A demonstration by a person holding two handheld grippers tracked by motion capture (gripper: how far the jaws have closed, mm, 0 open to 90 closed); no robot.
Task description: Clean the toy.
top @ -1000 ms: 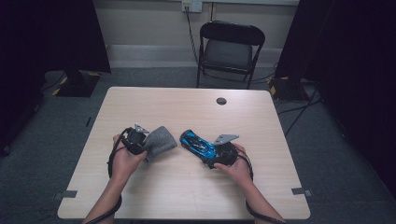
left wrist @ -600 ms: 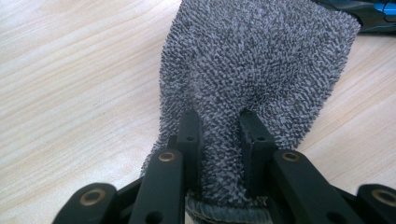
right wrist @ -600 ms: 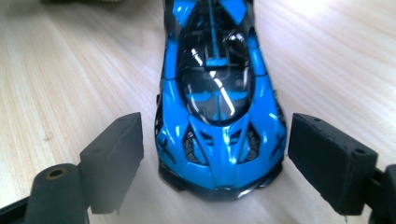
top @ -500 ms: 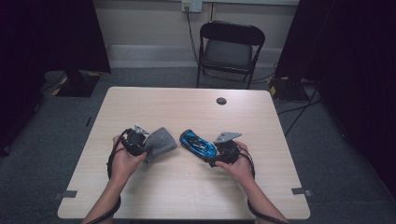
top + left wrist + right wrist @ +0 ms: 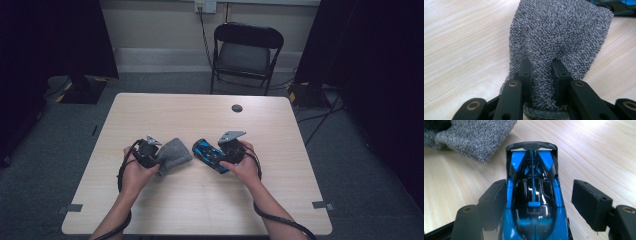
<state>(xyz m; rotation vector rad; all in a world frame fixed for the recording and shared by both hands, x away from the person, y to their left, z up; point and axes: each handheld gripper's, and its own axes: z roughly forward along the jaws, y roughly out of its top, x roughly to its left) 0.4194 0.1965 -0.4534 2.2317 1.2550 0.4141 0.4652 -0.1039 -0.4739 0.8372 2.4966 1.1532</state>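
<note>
A: What is seen on the wooden table [image 5: 200, 200], taken from the largest thing down?

B: Just left of the table's centre a grey cloth [image 5: 173, 152] is laid flat, its free end pointed towards 3 o'clock. It is pinched by the left gripper [image 5: 155, 156] at its 9 o'clock end. In the left gripper view the two black jaws are seen pressed together on a fold of the cloth [image 5: 560, 37], which is spread towards 12 o'clock from them.

A: And the car?

B: A blue toy car [image 5: 210, 155] is found just right of the centre, at 3 o'clock of the cloth and near it, though not touching. In the right gripper view the car [image 5: 532, 195] is framed between the jaws of the right gripper [image 5: 539, 202]. The jaws have just been closing. The left pad is laid against the car's side, while a gap is left at the right pad, so the car is not yet clamped
</note>
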